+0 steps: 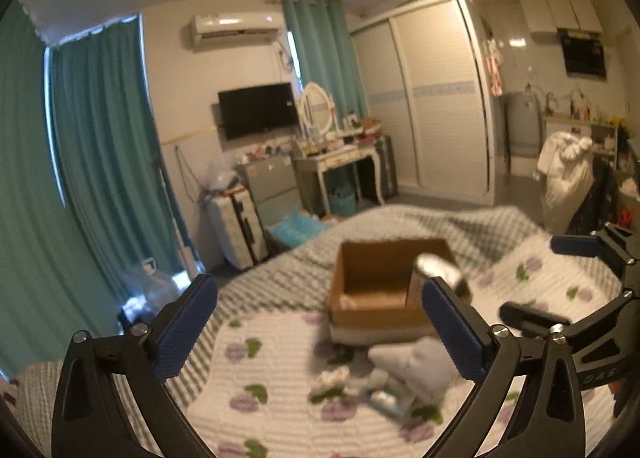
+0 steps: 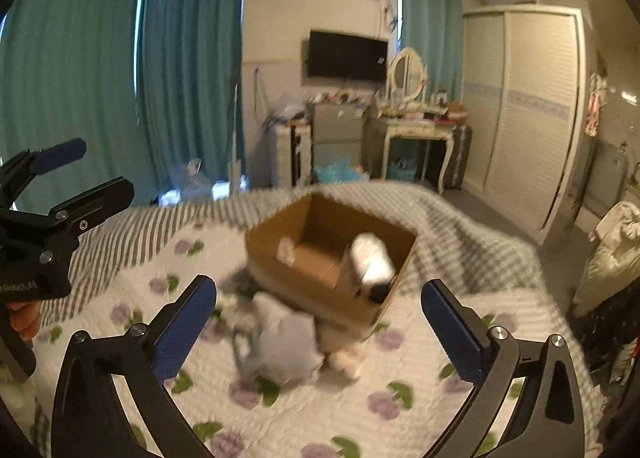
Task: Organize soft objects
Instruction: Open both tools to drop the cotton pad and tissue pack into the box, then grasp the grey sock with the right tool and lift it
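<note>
Both released: left hand-held gripper (image 1: 320, 322), right hand-held gripper (image 2: 319, 322); rolled item (image 2: 370, 258) at cardboard box (image 2: 320, 254); next likely grey soft pile (image 2: 282, 346) on bed (image 2: 420, 410).

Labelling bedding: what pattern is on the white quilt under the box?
Purple flowers with green leaves on the white quilt; clearest in the right wrist view.

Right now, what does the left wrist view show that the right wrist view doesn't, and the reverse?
Only the left wrist view: the kitchen corner at far right, and the right gripper seen from the side.
Only the right wrist view: the left gripper from the side, with a hand under it.
Both: the open box on the bed, a blurred pale roll at its near corner, grey cloth in front, both grippers open and holding nothing.
</note>
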Demonstrator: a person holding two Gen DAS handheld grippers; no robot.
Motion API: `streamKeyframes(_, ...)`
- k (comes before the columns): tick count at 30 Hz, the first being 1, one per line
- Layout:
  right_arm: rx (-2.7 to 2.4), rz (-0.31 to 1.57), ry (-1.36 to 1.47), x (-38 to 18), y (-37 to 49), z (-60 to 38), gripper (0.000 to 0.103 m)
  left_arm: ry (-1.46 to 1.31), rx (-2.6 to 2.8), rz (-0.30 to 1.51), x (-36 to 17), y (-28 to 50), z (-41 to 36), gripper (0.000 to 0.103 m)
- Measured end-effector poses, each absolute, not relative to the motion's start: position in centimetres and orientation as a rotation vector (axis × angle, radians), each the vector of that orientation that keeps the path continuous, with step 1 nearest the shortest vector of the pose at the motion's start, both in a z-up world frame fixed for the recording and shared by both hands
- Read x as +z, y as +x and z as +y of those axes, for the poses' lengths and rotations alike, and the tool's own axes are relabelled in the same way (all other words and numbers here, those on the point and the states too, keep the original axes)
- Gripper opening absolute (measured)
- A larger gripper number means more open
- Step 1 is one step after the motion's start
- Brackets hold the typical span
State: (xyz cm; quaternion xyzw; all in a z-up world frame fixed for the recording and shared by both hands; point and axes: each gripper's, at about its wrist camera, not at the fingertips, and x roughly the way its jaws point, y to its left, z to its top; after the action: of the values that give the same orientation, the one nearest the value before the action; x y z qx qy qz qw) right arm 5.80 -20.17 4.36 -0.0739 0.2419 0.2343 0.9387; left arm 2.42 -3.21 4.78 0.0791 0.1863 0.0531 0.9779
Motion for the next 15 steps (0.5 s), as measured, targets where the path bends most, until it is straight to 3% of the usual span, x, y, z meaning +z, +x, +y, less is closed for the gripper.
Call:
streamKeyframes(9,0.503,0.681,-0.156,-6.1,10.8,-17.3,0.103,0.078,0.138,0.526,-5.3,5.1,-0.8,0.103)
streamKeyframes(15,0.543,0.762,-0.115,-10.4,13.7,-15.6,0.09,0.081,0.16,0.618,-10.4,6.1,0.6,0.103)
